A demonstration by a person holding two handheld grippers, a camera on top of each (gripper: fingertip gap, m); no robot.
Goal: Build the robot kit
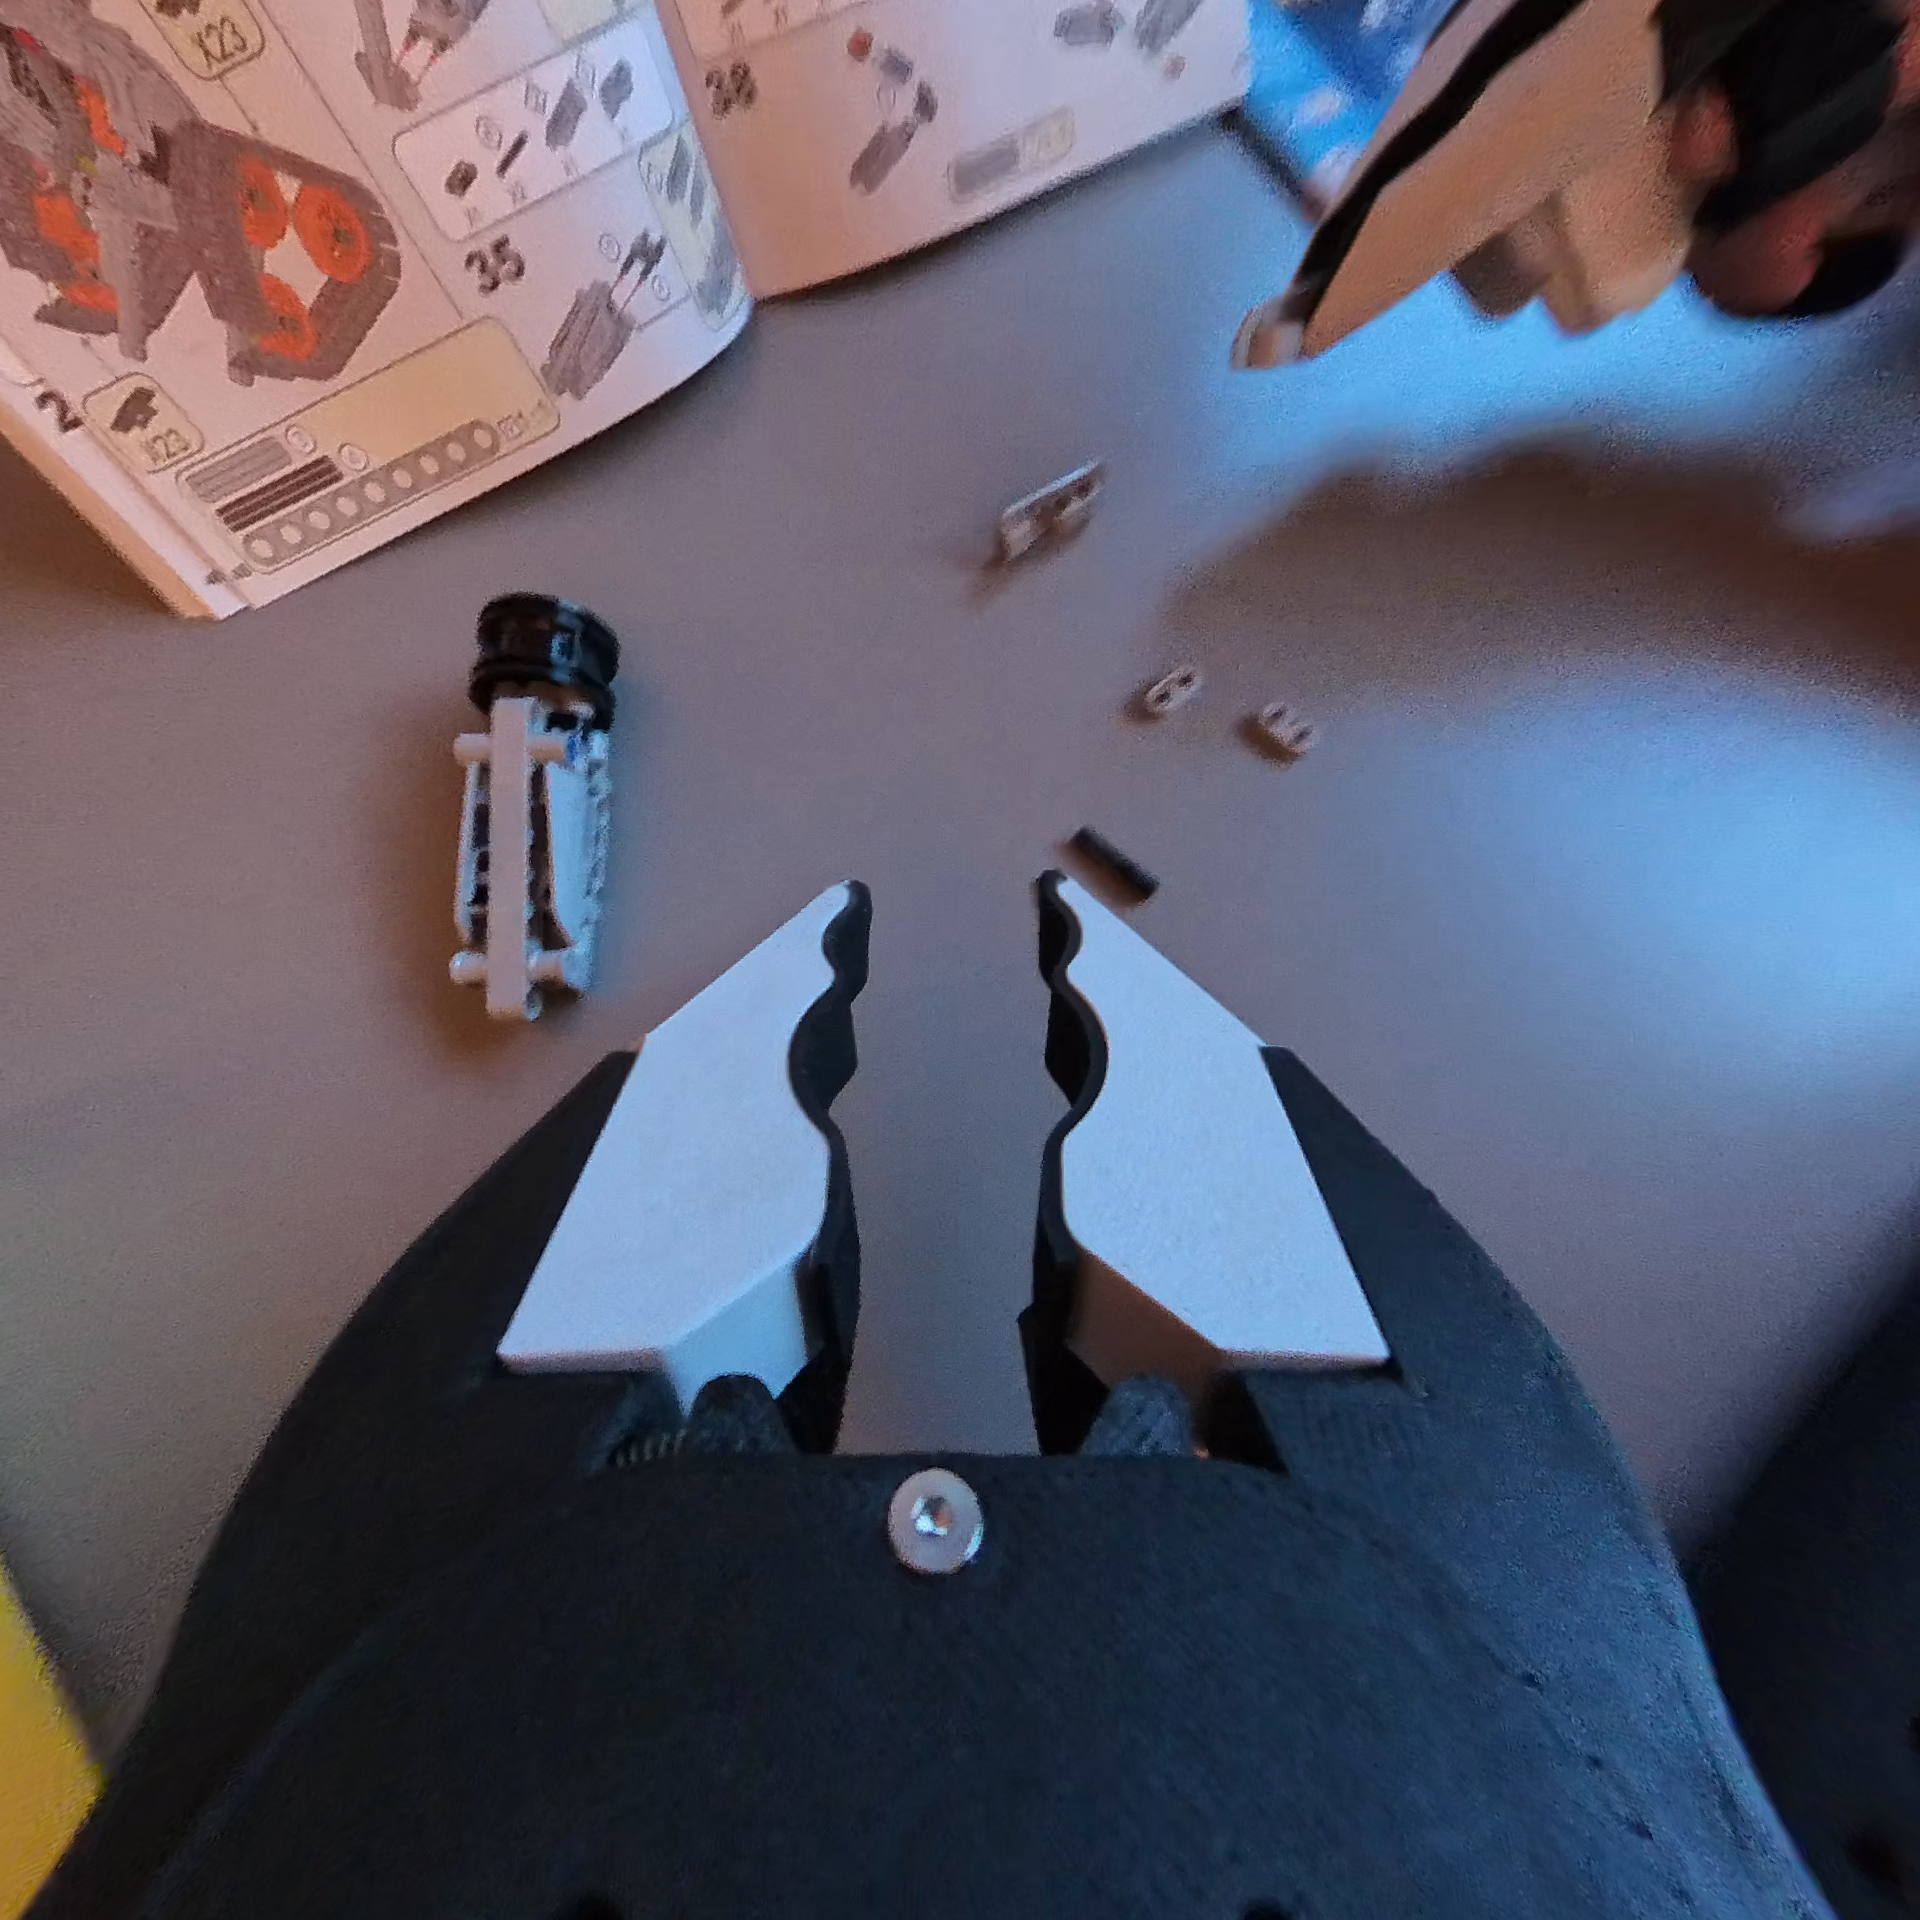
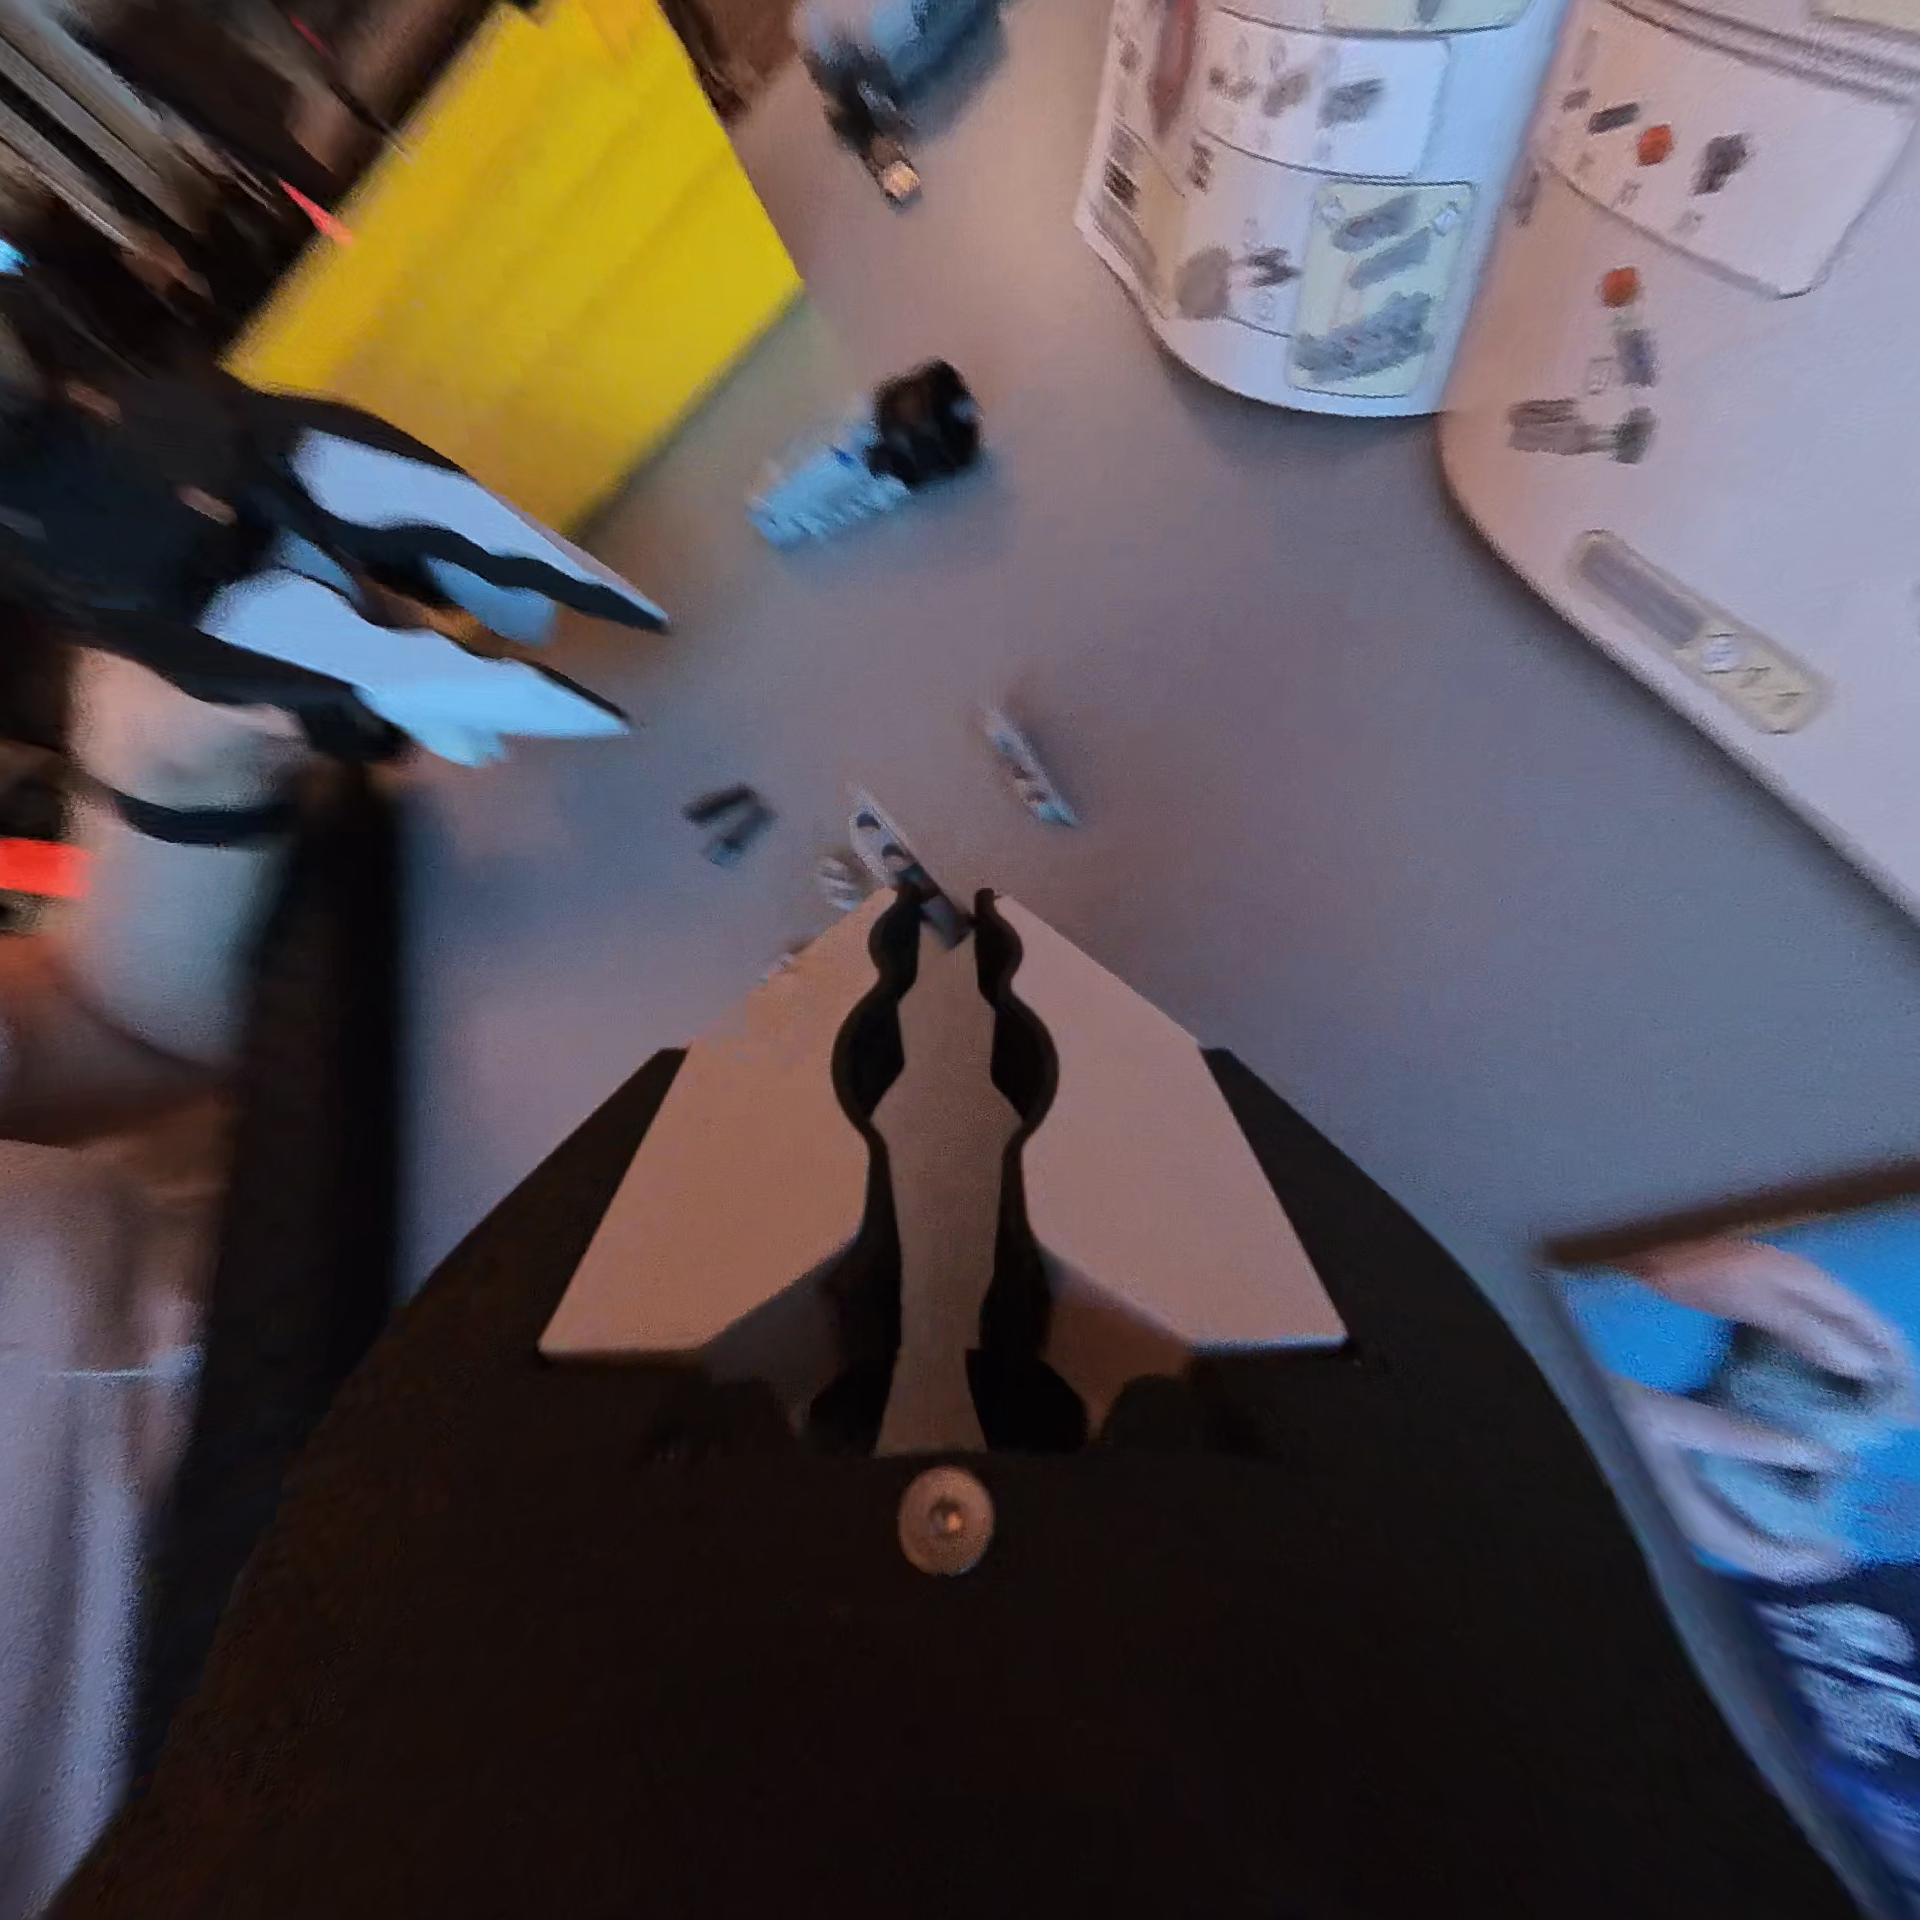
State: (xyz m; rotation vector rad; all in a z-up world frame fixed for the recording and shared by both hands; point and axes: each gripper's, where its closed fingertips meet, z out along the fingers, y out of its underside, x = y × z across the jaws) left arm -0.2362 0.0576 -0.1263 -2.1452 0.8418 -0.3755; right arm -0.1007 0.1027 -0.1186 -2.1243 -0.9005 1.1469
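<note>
My left gripper [image 1: 951, 894] is open and empty, low over the grey table; it also shows in the right wrist view [image 2: 639, 670]. A short black pin [image 1: 1112, 862] lies just beyond its right fingertip. A grey-white brick assembly with a black wheel [image 1: 530, 821] lies to its left. My right gripper [image 2: 945, 906] is nearly closed on a small grey brick piece [image 2: 940, 920] held at its tips. It shows blurred at the top right of the left wrist view [image 1: 1273, 332], raised above the table.
Three small grey pieces [image 1: 1044, 509] [image 1: 1169, 691] [image 1: 1283, 727] lie ahead on the table. An open instruction booklet [image 1: 364, 260] lies at the far left. A blue box [image 2: 1766, 1403] and a yellow object [image 2: 520, 270] border the area. Spacing between my two grippers at the tips: around 15 centimetres. The right gripper is farther from the short black pin [image 1: 1112, 862], some 12 centimetres, than the left, some 4 centimetres. Seen from the right wrist view [image 2: 741, 832] as well.
</note>
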